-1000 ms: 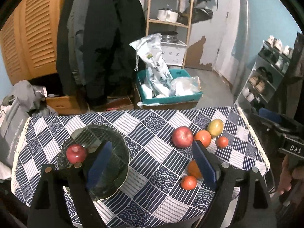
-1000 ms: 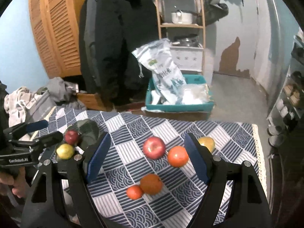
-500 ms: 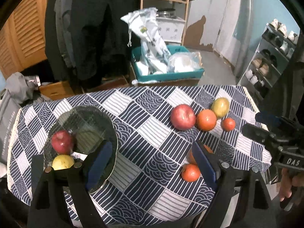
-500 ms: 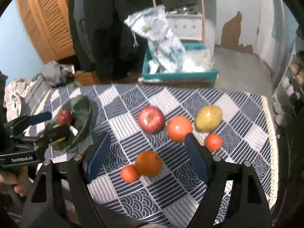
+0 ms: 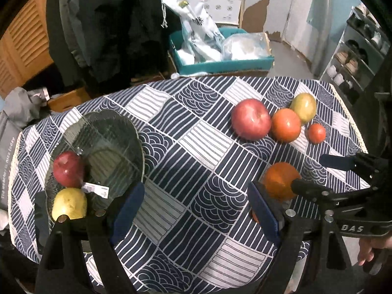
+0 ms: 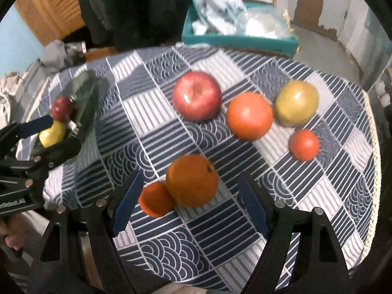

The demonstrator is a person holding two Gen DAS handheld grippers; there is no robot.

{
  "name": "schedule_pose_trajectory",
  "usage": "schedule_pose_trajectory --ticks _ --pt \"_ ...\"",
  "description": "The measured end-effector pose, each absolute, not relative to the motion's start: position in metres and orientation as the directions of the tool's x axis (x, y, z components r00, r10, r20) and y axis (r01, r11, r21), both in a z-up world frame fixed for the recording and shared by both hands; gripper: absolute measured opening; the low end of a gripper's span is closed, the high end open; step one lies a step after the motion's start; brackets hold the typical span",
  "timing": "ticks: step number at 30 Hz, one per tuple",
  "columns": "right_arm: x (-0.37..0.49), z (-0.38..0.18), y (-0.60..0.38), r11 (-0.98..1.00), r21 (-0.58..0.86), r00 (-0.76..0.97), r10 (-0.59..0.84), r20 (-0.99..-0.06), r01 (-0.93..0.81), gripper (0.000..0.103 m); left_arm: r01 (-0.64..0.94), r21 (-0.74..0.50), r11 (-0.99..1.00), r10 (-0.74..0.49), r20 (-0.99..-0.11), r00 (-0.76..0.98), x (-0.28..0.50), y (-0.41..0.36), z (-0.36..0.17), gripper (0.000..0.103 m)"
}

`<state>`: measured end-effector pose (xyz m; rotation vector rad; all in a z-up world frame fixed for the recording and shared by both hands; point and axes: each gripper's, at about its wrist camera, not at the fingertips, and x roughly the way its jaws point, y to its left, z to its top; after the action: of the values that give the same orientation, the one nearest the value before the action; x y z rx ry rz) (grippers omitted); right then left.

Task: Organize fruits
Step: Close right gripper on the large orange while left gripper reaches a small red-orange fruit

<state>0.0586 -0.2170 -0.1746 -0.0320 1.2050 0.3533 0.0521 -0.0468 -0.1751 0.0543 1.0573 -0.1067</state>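
A glass bowl (image 5: 107, 142) at the table's left holds a red apple (image 5: 68, 169) and a yellow fruit (image 5: 69, 203). My left gripper (image 5: 196, 203) hangs open over bare cloth just right of the bowl. On the cloth lie a large red apple (image 6: 196, 95), an orange-red round fruit (image 6: 248, 115), a green-yellow mango (image 6: 296, 103), a small red tomato (image 6: 303, 144), an orange (image 6: 192, 180) and a smaller orange fruit (image 6: 155, 199). My right gripper (image 6: 189, 193) is open, its blue pads on either side of the orange and apart from it.
The checked cloth covers a small table (image 5: 186, 220) whose edges drop off close on every side. Behind it stand a teal crate (image 5: 225, 65) with plastic bags and hanging dark coats (image 5: 110, 24). A shoe rack (image 5: 357, 49) is at the right.
Both grippers have come down toward the table and tipped more steeply downward. The fruits look larger, and the orange now sits between the right gripper's fingers.
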Motion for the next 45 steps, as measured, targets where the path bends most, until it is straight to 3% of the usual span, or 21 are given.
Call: schedule_pose_trajectory --ticks 10,18,19,22,45 --pt "0.068 -0.209 -0.211 0.947 0.149 0.234 0.219 -0.947 -0.286 0.08 0.107 0.008 0.994 -0.04 -0.898 0.439 0.058 -0.047 -0.194 0.087" --pt "0.076 -0.23 -0.219 0.943 0.225 0.177 0.271 -0.946 -0.245 0.069 0.105 0.0 0.995 -0.046 -0.902 0.429 0.06 -0.048 -0.198 0.087" --pt "0.076 -0.23 -0.22 0.94 0.241 0.172 0.286 -0.943 -0.242 0.064 0.105 -0.005 0.994 -0.05 -0.903 0.427 0.06 -0.049 -0.199 0.087" --pt "0.076 -0.228 -0.22 0.94 0.244 0.171 0.288 -0.942 -0.24 0.063 0.117 -0.009 0.993 -0.059 -0.902 0.427 0.06 -0.053 -0.199 0.087" --pt "0.056 -0.195 -0.283 0.981 0.15 0.315 0.182 -0.932 -0.122 0.063 0.313 -0.017 0.949 -0.134 -0.925 0.355 0.047 -0.128 -0.225 0.087"
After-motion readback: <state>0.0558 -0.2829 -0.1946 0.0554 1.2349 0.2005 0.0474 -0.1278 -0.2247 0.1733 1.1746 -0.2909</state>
